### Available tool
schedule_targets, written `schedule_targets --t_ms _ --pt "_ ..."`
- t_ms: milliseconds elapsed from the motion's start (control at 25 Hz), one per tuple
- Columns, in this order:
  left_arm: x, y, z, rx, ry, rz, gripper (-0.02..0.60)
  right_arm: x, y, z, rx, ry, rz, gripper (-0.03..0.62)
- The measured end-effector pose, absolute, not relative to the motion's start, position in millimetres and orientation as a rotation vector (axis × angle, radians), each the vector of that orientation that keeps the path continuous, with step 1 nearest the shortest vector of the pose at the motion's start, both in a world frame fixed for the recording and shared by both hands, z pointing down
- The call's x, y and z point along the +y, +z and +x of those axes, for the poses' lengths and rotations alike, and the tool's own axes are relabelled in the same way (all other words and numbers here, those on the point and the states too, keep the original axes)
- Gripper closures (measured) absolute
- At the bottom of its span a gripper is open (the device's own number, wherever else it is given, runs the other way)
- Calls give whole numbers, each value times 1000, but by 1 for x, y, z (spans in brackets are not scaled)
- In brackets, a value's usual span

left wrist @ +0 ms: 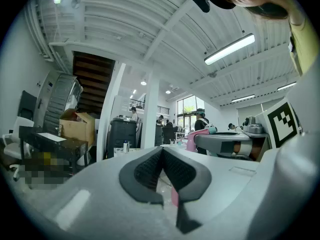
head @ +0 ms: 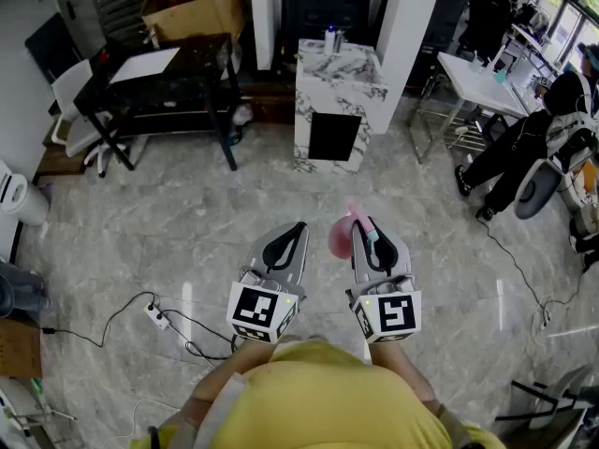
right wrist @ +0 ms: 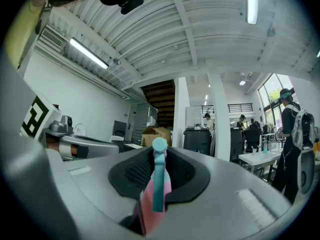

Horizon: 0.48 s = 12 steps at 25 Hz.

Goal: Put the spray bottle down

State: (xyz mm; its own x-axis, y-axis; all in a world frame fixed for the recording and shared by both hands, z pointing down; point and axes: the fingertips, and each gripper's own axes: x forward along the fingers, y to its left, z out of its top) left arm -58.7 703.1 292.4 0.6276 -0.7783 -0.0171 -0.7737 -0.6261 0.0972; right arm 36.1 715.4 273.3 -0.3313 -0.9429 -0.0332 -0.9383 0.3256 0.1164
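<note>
A pink spray bottle [head: 343, 237] with a teal nozzle hangs in my right gripper [head: 372, 235], which is shut on its head. In the right gripper view the teal nozzle and pink head of the spray bottle [right wrist: 156, 184] sit between the dark pads. My left gripper [head: 298, 230] is held beside it at the same height, shut with nothing between its jaws; in the left gripper view the left gripper [left wrist: 162, 156] has its pads meeting at the tip. Both are carried level over the marble floor. A white marbled pedestal [head: 338, 101] stands ahead.
A black table [head: 159, 87] with a cardboard box [head: 194, 6] stands at the back left. A power strip [head: 157, 318] and cables lie on the floor at the left. A white desk [head: 487, 82] and a seated person [head: 533, 134] are at the right.
</note>
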Motion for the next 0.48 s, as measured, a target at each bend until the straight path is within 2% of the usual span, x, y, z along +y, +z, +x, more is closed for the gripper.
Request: schedule_targets --t_ms 480 --pt "679 309 -76 -1260 -73 2769 581 693 285 11 -2536 -166 1799 531"
